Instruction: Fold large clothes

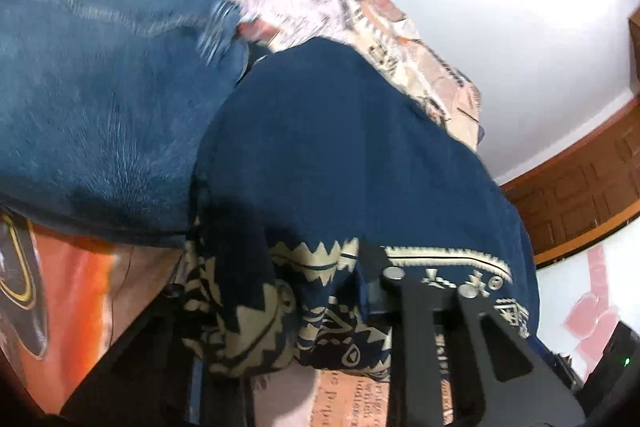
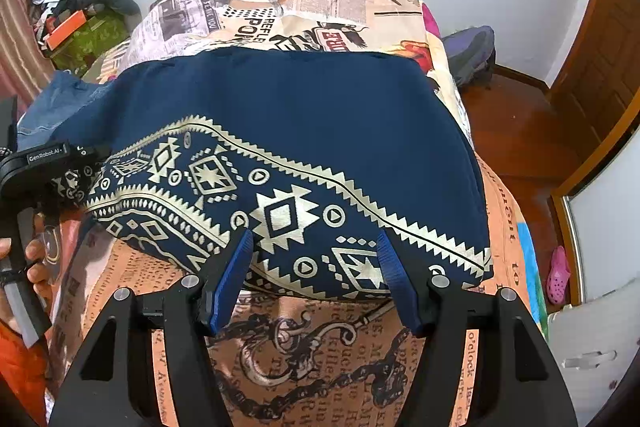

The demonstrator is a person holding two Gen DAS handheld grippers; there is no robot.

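The bed (image 2: 500, 211) carries the navy patterned garment (image 2: 288, 107), partly folded, spreading toward 12 o'clock. Right tool (image 2: 316, 247) — fingers apart at the near hem. Left tool (image 2: 86, 169), at 9 o'clock — grip cannot be told. Advise: clamp both hem corners, lift evenly, fold away.

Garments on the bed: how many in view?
2. The navy patterned garment lies across the printed bedspread, in front of the open right claw. A blue denim piece lies at its left. More may be hidden.
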